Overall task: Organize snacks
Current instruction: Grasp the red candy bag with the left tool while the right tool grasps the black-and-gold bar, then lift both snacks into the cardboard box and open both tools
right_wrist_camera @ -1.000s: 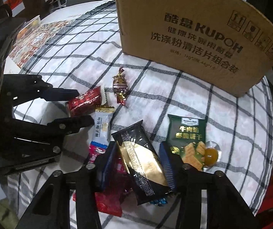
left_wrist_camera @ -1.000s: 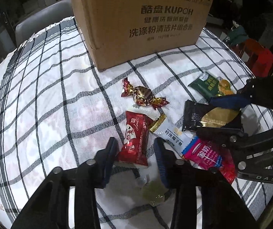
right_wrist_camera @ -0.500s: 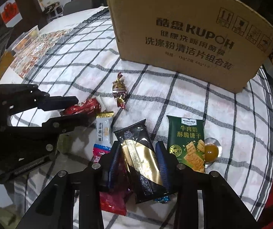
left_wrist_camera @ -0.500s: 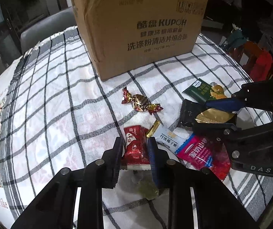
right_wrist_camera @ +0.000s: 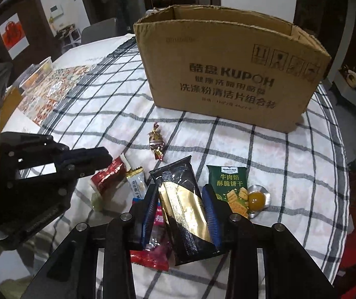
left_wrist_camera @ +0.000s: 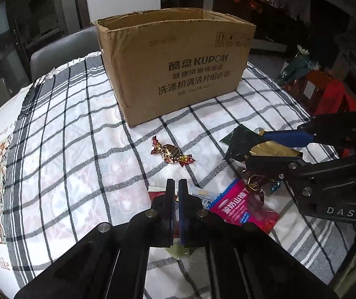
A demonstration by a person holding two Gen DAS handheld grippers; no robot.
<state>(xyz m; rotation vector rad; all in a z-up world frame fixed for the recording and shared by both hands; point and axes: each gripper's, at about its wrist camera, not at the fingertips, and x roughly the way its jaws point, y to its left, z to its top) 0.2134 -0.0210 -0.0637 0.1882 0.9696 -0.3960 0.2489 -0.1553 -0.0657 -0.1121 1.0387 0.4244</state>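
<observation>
Your left gripper (left_wrist_camera: 176, 186) has just closed its jaws flat on the red snack packet (right_wrist_camera: 108, 176), pinching it at one end so that only a sliver of red shows between the pads from the left wrist view. From the right wrist view the packet hangs slanted from the black fingers, its far end by the white-and-gold candy bar (right_wrist_camera: 137, 183).

Your right gripper (right_wrist_camera: 180, 205) has jaws clamped on the long black-and-gold wrapper (right_wrist_camera: 184, 206), one blue pad on each long edge, the wrapper running lengthwise between them and sticking out past the tips toward the box.

The open cardboard box (left_wrist_camera: 178, 74), printed KUPOH with Chinese lettering, stands upright on the far part of the counter (left_wrist_camera: 73, 149), which is covered by a white cloth with a black check.

Between the box and your grippers lies a twisted foil candy (left_wrist_camera: 171, 152), alone on the cloth. Just beside the right jaws on the cloth rests a green cracker packet (right_wrist_camera: 230, 186), with a small round foil-cupped yellow sweet (right_wrist_camera: 256, 199) touching its lower corner. Under and beside the black-and-gold wrapper lies a pink-and-red packet (left_wrist_camera: 240, 205), next to a few small foil candies (left_wrist_camera: 255, 183). A pale green wrapped sweet (right_wrist_camera: 97, 200) sits below the left gripper.
</observation>
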